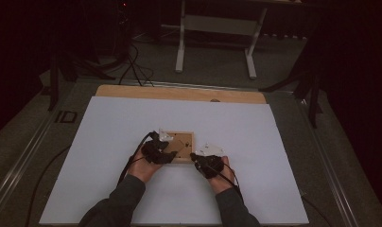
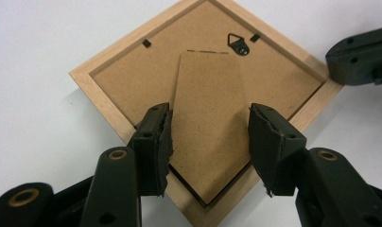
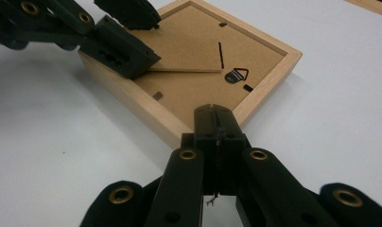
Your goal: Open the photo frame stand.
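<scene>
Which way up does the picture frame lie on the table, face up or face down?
Face down. The picture frame shows its brown backing board, folding stand and hanging hook upward.

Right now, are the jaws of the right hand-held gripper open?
No, the right hand-held gripper has its jaws pressed together, at the corner of the wooden frame.

Picture frame (image 1: pixel 178 146): its left and near edges are covered in the high view by both grippers. Its lowest corner is cut off by the bottom edge in the left gripper view. Hanger (image 1: pixel 184 141) is too small to make out from above. Front face of frame lies against the surface (image 1: pixel 108 142), unseen
</scene>
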Available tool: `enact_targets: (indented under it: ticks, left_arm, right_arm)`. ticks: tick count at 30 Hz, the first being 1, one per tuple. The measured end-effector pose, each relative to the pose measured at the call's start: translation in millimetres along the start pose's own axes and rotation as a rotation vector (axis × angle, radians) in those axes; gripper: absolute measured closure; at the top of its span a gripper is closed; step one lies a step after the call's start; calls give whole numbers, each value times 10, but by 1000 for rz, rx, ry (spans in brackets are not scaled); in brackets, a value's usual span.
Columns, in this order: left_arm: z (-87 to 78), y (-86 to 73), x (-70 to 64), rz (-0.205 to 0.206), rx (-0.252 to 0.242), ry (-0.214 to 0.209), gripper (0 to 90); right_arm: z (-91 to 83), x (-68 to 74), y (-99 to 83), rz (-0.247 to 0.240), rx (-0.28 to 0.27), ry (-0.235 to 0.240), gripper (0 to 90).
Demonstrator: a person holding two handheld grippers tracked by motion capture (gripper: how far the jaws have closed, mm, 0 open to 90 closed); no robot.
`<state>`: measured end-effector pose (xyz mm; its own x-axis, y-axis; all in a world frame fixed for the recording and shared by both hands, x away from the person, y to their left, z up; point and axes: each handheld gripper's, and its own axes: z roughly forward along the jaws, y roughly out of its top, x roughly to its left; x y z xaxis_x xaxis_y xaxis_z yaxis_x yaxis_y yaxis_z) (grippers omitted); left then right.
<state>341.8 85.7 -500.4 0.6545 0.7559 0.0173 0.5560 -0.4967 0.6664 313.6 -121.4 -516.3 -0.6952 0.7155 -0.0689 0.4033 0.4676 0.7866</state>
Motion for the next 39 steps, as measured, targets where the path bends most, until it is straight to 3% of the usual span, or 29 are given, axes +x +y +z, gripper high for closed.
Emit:
enact_targets:
  ticks: [12,14,23,27,30,34,39]
  left_arm:
    - [-58,53,7,-26,-15,-6,501]
    - [-65,49,11,-35,-21,-4,463]
    - [-47,-40,35,-63,9,-16,407]
    - [-56,-50,47,-77,9,-31,418]
    - [-74,-41,56,-91,13,-46,495]
    - [-91,-23,55,-90,8,-44,500]
    - [-163,67,59,-122,-47,-56,502]
  right_arm:
    - [1,-1,0,-3,-2,-1,899]
    - [1,-1,0,-3,-2,0,899]
    - [0,-1,0,-1,0,0,899]
    - [0,-2,0,-1,-1,0,899]
    - [0,-3,0,-1,0,1,899]
    - [0,-3,0,-1,-1,1,899]
    - [1,-6,0,-2,-1,1,899]
